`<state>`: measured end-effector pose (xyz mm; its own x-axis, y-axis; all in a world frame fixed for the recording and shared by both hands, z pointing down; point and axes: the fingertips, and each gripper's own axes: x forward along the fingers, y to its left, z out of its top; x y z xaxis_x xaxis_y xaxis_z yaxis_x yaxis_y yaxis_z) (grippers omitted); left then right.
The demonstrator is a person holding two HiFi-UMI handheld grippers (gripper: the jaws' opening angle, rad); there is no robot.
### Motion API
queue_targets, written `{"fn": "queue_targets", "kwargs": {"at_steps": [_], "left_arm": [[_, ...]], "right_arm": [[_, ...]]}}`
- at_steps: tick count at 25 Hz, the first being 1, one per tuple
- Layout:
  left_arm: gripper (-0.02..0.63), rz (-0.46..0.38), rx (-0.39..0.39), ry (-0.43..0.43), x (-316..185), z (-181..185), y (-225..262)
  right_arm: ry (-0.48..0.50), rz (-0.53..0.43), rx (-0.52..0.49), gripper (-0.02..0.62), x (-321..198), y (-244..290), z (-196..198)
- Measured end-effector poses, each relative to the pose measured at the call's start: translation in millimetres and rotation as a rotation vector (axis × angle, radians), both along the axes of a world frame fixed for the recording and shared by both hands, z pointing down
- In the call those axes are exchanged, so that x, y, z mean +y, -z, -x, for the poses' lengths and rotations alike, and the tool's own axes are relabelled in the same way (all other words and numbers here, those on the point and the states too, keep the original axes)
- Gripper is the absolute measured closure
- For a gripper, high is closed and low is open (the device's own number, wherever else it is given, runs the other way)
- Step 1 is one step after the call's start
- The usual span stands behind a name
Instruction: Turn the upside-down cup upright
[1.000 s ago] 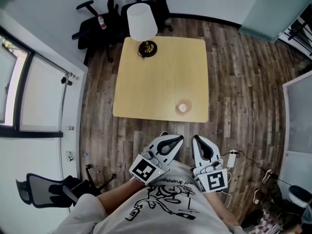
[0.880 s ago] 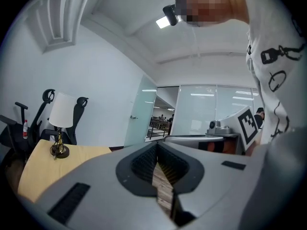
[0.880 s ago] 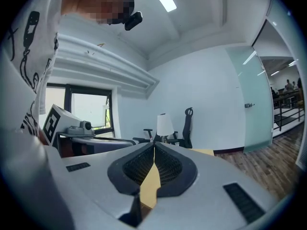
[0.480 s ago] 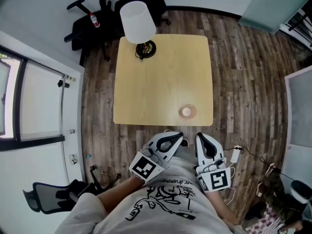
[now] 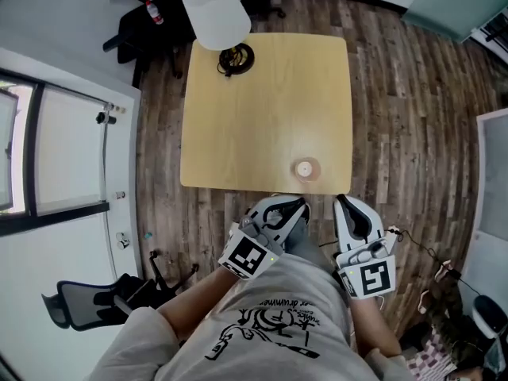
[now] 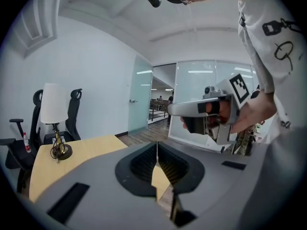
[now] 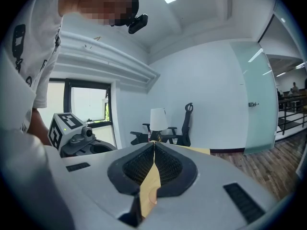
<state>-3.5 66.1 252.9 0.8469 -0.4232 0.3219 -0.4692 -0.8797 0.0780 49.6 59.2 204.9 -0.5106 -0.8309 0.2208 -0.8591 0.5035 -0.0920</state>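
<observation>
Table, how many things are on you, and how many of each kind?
Lamp: 1
Cup: 1
Total: 2

1. I read this as an office: black swivel office chairs (image 5: 141, 24) stand by the wall.
2. I see glass partition walls (image 6: 211, 85) and a frosted glass door (image 6: 140, 97).
3. A square wooden table (image 5: 262, 94) carries a white-shaded lamp (image 5: 216, 10), on wood-plank flooring (image 5: 405, 117).
</observation>
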Motion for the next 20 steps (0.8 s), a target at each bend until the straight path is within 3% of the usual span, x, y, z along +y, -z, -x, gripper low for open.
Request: {"fn": "queue_targets", "kwargs": {"at_steps": [10, 14, 20], "left_arm": [[0.589, 0.005, -0.151, -0.053, -20, -15, -70], [0.522, 0.009, -0.219, -0.08, -22, -16, -100], [0.52, -0.059, -0.388, -0.175, -23, -21, -136]], "right_arm": [[0.065, 0.038, 0.029, 0.571, -31, -53, -18], [0.09, 0.063, 0.041, 0.571, -32, -85, -18], [0.092, 0.106, 0.027, 0.571, -27, -133, -13]]}}
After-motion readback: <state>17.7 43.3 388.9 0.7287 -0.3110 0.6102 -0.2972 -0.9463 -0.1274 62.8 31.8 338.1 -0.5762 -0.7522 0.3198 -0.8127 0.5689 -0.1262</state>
